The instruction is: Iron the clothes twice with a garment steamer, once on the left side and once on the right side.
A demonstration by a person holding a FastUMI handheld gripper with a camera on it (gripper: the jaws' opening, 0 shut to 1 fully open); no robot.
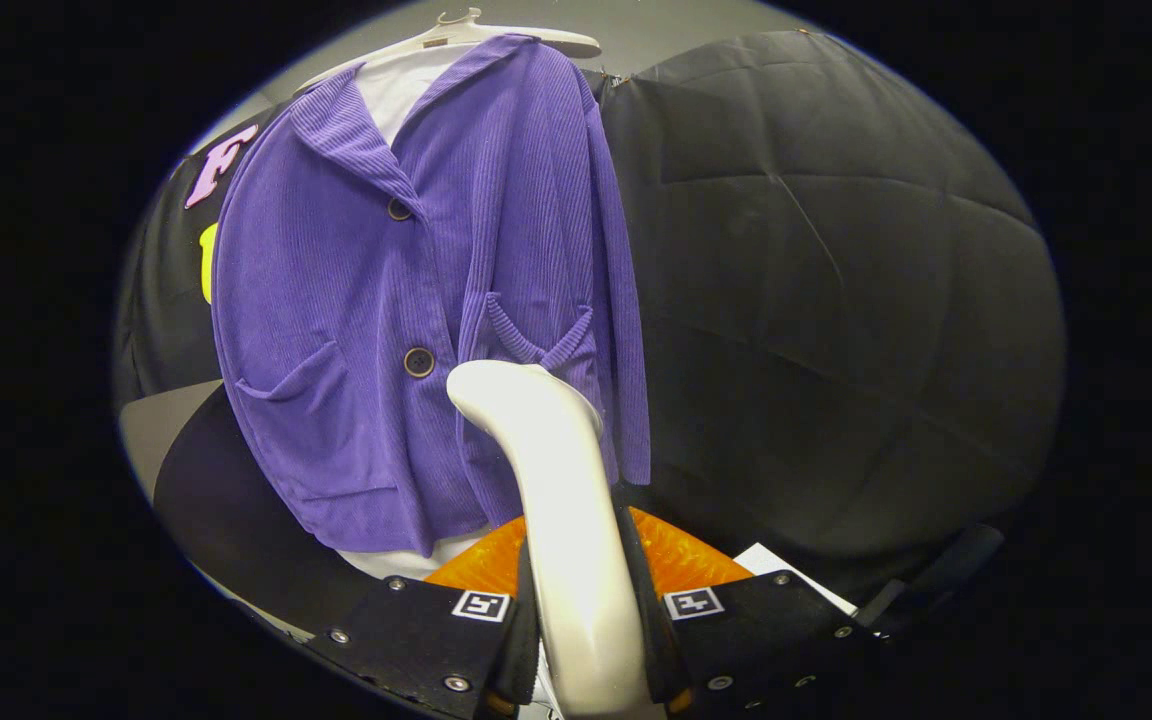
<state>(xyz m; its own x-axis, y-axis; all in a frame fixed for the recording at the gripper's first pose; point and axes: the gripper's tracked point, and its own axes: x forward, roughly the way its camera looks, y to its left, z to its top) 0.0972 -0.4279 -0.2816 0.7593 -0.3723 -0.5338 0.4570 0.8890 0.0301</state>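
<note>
My fingers (pixel 526 640) are clamped from both sides on the white handle of the garment steamer (pixel 556 480), which rises between them and curves forward so its head sits against the lower front of the purple corduroy jacket (pixel 416 300), just right of the lower button (pixel 419 362) and below the right pocket (pixel 536 335). I see the jacket hanging over a white shirt (pixel 398 85) on a pale hanger (pixel 476 32).

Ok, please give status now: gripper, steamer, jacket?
Gripper shut on steamer. Steamer head at purple jacket, low, by its pocket. Jacket on hanger. No obstruction.
</note>
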